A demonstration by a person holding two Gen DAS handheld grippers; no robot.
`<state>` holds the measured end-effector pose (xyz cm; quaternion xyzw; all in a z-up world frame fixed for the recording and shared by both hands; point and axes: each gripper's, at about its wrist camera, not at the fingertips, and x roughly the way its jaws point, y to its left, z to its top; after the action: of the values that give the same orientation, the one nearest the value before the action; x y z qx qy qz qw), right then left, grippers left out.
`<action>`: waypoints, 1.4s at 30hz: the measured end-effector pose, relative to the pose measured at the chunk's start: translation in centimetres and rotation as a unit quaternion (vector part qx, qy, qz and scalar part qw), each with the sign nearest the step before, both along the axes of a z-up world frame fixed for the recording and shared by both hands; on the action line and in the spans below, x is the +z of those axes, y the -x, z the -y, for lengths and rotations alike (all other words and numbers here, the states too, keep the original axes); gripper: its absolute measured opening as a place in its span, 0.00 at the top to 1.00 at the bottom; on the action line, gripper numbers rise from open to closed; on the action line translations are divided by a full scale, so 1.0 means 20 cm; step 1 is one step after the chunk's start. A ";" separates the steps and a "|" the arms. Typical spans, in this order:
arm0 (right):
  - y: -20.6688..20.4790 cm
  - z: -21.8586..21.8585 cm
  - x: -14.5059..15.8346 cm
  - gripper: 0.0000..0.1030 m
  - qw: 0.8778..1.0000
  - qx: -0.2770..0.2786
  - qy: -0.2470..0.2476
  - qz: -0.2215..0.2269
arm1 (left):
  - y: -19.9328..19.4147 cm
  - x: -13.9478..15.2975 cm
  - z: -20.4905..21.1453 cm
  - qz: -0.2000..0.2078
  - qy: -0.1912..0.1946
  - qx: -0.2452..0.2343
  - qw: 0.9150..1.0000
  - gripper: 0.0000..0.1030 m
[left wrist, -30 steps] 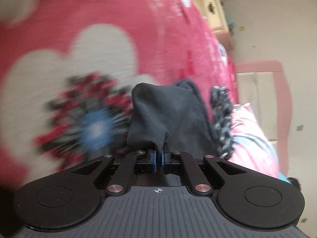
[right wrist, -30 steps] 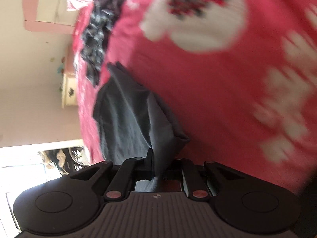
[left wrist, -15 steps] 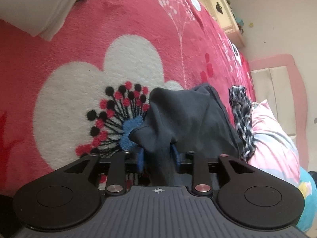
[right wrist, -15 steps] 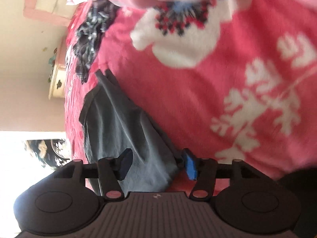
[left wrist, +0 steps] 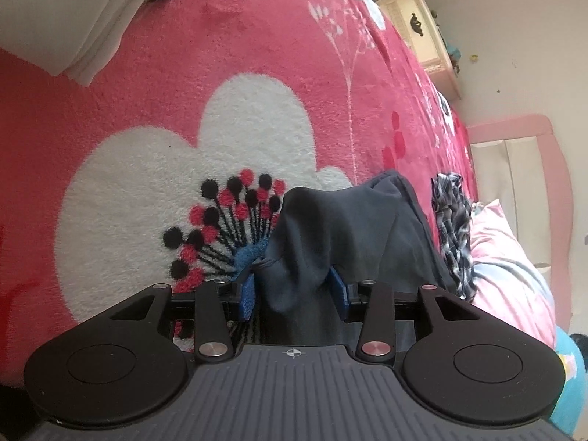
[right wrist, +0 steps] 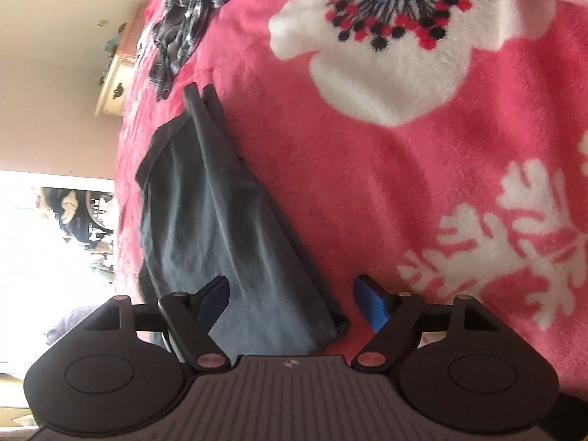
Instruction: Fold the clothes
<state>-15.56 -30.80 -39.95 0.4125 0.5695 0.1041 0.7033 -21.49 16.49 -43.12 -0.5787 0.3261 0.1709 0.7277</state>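
A dark grey garment (left wrist: 349,228) lies on the pink flowered blanket (left wrist: 220,73). In the left wrist view one end of it stands up in a bunched fold between the blue pads of my left gripper (left wrist: 292,292), whose jaws are opening; the fold fills the gap loosely. The right wrist view shows the garment (right wrist: 205,202) stretched flat and long on the blanket (right wrist: 367,183). My right gripper (right wrist: 294,299) is just above its near end, jaws opening wide, and the pads stand clear of the cloth.
A crumpled black-and-white checked garment (left wrist: 452,220) (right wrist: 187,14) lies beyond the grey one. A pink pillow (left wrist: 507,264) and pink headboard (left wrist: 551,183) are at the right. A cream nightstand (left wrist: 422,36) stands by the wall, and white fabric (left wrist: 73,11) lies at the top left.
Both grippers were shut on the grey garment and have since opened. The cloth has dropped from the right gripper onto the blanket, and the right view has rolled.
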 end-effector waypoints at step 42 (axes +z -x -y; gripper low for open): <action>-0.03 0.02 0.14 0.93 0.991 -0.043 -0.103 0.073 | 0.00 0.18 0.05 0.064 -0.029 0.017 0.997 0.96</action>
<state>-15.03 -31.29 -37.17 0.4980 0.4846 0.1621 0.7007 -21.52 15.44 -39.57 -0.5728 0.2636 0.1553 0.7605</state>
